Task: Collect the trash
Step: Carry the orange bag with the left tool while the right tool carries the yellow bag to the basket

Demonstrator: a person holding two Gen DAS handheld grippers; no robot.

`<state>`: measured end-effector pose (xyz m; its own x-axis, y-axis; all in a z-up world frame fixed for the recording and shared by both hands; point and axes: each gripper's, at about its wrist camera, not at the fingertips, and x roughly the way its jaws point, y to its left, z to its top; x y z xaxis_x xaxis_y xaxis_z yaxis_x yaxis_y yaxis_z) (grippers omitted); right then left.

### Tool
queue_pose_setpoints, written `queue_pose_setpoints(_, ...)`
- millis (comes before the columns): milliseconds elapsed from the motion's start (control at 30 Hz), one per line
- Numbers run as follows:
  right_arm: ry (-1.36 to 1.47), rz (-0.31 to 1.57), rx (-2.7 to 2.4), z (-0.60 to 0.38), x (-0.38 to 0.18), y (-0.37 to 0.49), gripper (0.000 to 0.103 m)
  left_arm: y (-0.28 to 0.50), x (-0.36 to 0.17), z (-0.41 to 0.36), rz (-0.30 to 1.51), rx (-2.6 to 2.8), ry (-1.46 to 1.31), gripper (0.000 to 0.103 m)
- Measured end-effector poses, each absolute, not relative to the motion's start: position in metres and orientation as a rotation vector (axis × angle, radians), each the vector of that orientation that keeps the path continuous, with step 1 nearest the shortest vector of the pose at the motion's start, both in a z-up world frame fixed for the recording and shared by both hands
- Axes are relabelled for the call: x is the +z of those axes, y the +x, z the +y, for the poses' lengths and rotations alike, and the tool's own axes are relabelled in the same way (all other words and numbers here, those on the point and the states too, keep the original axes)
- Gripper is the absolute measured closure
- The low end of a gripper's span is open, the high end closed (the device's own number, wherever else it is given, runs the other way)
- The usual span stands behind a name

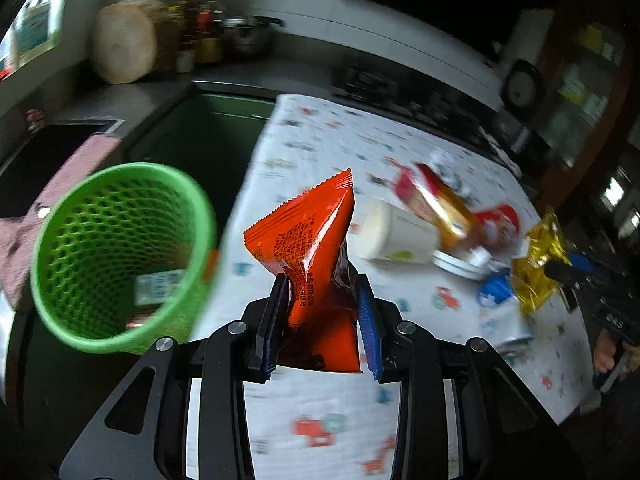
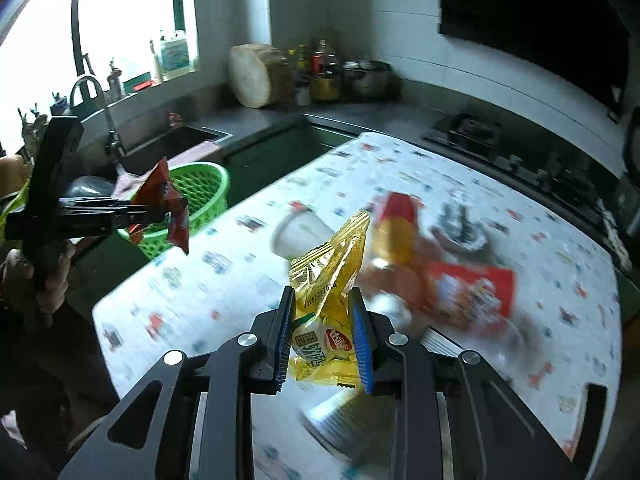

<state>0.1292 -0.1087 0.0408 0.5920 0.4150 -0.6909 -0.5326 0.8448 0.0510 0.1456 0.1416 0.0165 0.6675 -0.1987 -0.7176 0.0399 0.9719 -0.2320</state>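
Right in front of the left wrist camera, the left hand-held gripper (image 1: 322, 320) is clenched on an orange wrapper (image 1: 308, 248), which sticks up between its blue pads. In the right wrist view, the right hand-held gripper (image 2: 322, 340) squeezes a yellow wrapper (image 2: 332, 280) the same way. Both wrappers are up in the air above the tabletop (image 1: 320, 420), which has a white cloth with little pictures on it. A bit further off, past the edge of the tabletop, is the green basket (image 1: 120, 256) for the trash, and it already has a scrap or two in the bottom. The orange wrapper is near the basket; the yellow one is well apart from it. Further back on the cloth there is more trash: a white cup (image 1: 396, 236) lying on its side, a red and gold packet (image 1: 436, 204) and a red tub (image 1: 498, 224). The wrappers are thin and slippery, so one could slide out on the way. If a wrapper is let go too early, it could flutter and miss the basket's rim. The two grippers could also bump if both reach the basket together.
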Motion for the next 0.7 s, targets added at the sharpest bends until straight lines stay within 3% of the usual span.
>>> queue_pose_setpoints(333,-0.167,0.751,0.663,-0.021,0.047,0.152,0.076,0.171,-0.005,0.242,0.853,0.037,-0.278,0.069)
queue_pose_setpoints(700,-0.158,0.782,0.756,0.057,0.038,0.178,0.076,0.2,-0.049,0.302,0.914,0.145,-0.364,0.066)
